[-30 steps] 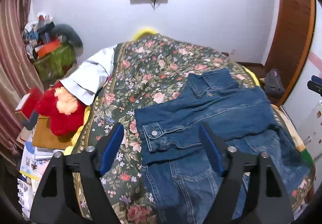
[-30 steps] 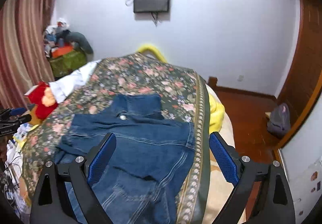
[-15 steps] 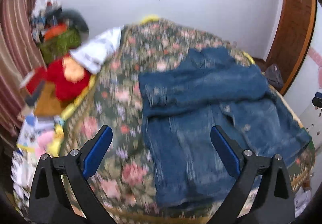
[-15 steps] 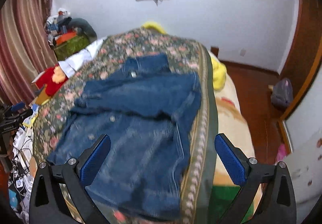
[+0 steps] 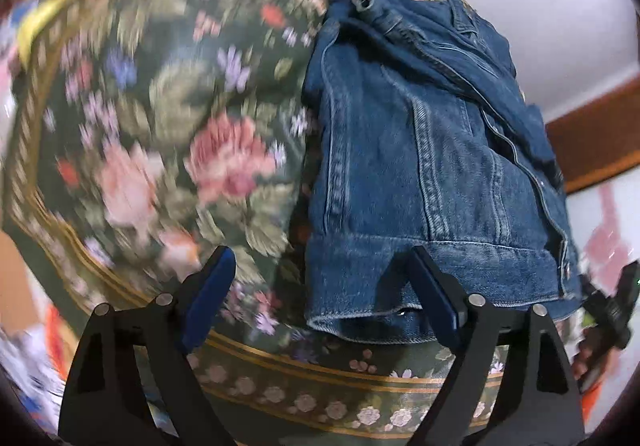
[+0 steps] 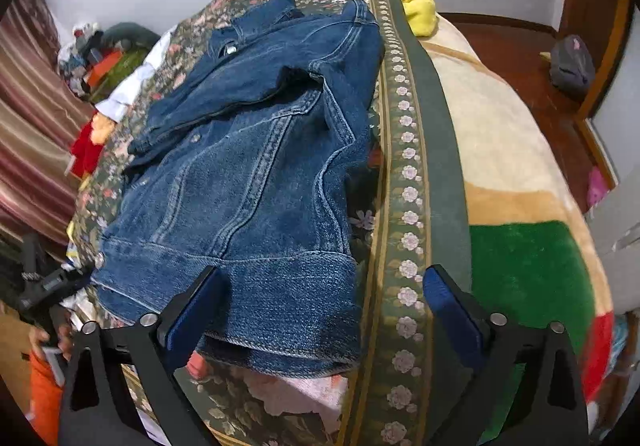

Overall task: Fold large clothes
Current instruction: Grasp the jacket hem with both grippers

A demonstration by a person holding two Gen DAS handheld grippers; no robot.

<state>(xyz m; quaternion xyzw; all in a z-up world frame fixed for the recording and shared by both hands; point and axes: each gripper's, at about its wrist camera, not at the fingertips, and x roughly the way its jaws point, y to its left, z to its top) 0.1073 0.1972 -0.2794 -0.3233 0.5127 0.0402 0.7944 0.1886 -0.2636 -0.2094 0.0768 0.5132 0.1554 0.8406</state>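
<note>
Both hand-held grippers, left (image 5: 322, 294) and right (image 6: 322, 304), have narrowed slightly yet gape empty; each should pinch the blue denim jacket's (image 6: 248, 173) six-o'clock hem corners evenly.

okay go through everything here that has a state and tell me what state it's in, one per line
Denim jacket: lying on the bed, sleeves folded across, hem at the near edge, not gripped.
Floral bedspread: spread over the bed, under the jacket.
Left tool: open, at the hem's left corner.
Right tool: open, at the right corner.

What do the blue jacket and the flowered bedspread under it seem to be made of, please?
Jacket: apparently denim, faded matte blue, with raised double-stitched seams, a metal button and a thick hem band.
Bedspread: seemingly woven or printed cloth, matte, dark green with pink flowers and a patterned border stripe; its fibre is unclear.
</note>
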